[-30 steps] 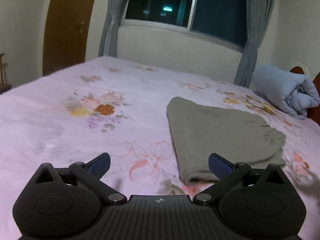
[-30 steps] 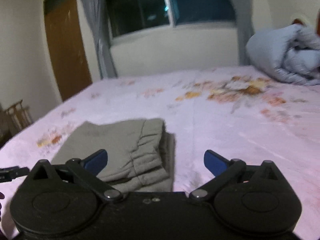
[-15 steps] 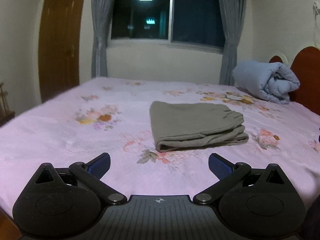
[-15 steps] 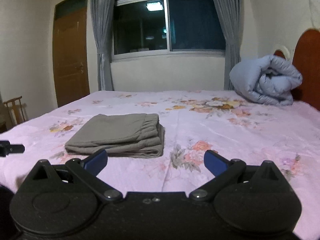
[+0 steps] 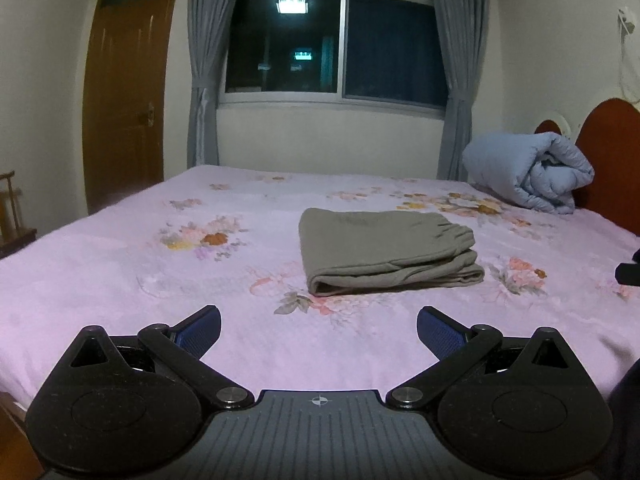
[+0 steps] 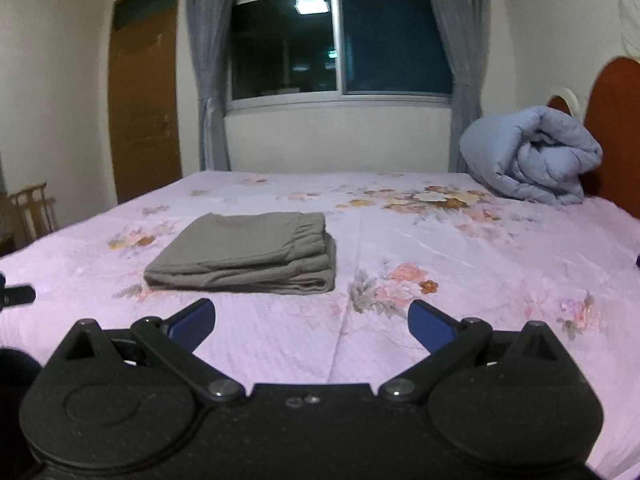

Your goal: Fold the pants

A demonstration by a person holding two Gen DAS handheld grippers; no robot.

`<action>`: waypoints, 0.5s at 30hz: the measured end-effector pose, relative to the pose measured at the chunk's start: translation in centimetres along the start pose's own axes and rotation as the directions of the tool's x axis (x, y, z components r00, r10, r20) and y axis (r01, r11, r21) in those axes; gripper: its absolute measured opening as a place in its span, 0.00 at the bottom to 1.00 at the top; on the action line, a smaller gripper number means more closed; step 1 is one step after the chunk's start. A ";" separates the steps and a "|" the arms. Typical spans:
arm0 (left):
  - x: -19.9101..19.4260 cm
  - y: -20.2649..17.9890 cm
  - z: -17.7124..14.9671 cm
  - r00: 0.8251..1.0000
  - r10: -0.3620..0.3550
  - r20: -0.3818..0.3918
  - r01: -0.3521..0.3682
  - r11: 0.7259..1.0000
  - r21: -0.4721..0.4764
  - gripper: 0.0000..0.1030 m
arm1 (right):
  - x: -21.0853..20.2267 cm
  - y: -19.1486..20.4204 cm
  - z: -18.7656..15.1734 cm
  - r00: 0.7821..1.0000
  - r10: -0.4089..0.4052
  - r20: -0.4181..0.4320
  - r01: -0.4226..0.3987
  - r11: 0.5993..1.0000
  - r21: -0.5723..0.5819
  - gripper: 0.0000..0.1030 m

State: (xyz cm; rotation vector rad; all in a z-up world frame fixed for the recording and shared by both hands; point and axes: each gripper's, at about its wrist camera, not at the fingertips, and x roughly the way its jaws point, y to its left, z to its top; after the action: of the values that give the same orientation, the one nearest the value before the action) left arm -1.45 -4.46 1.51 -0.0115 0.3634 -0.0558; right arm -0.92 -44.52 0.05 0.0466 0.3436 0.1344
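Observation:
Grey-green pants [image 5: 384, 250] lie folded into a neat stack on the pink floral bed sheet [image 5: 120, 264], their elastic waistband on the right side. In the right wrist view the same pants [image 6: 248, 254] rest left of centre. My left gripper [image 5: 319, 326] is open, held back from the pants near the bed's front edge, with nothing between its blue pads. My right gripper [image 6: 311, 320] is open too, empty, a short way in front and to the right of the stack. The right gripper's tip [image 5: 628, 272] shows at the left wrist view's right edge.
A rolled light-blue duvet [image 5: 532, 174] lies at the far right by a reddish headboard [image 5: 612, 160]. A dark window with grey curtains [image 5: 336, 44] is behind the bed, a wooden door [image 5: 124, 92] at left, a wooden chair [image 6: 34, 210] beside it.
Both grippers have pulled back and levelled out from close above the pants; the stack now sits farther away. The pants lie still, folded. Both grippers stayed open.

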 end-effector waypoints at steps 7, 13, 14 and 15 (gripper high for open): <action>0.5 0.3 -0.2 1.000 -0.013 -0.012 0.013 0.999 -0.033 1.00 | 0.2 0.3 -0.2 1.000 0.004 0.000 -0.004 1.000 0.001 0.94; 0.5 0.1 -0.3 1.000 -0.012 -0.009 0.011 1.000 -0.027 1.00 | 0.0 0.3 -0.2 1.000 0.010 -0.002 -0.010 1.000 -0.006 0.94; 0.5 0.1 -0.3 1.000 -0.009 -0.009 0.009 1.000 -0.028 1.00 | 0.0 0.3 -0.2 1.000 0.009 -0.002 -0.009 1.000 -0.002 0.94; 0.5 0.1 -0.3 1.000 -0.010 -0.009 0.010 1.000 -0.028 1.00 | 0.0 0.3 -0.2 1.000 0.008 -0.001 -0.008 1.000 0.001 0.94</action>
State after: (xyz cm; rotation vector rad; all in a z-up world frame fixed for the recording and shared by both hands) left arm -1.11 -4.39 1.05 -0.0406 0.3732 -0.0609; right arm -1.02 -44.24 -0.15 0.0487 0.3442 0.1426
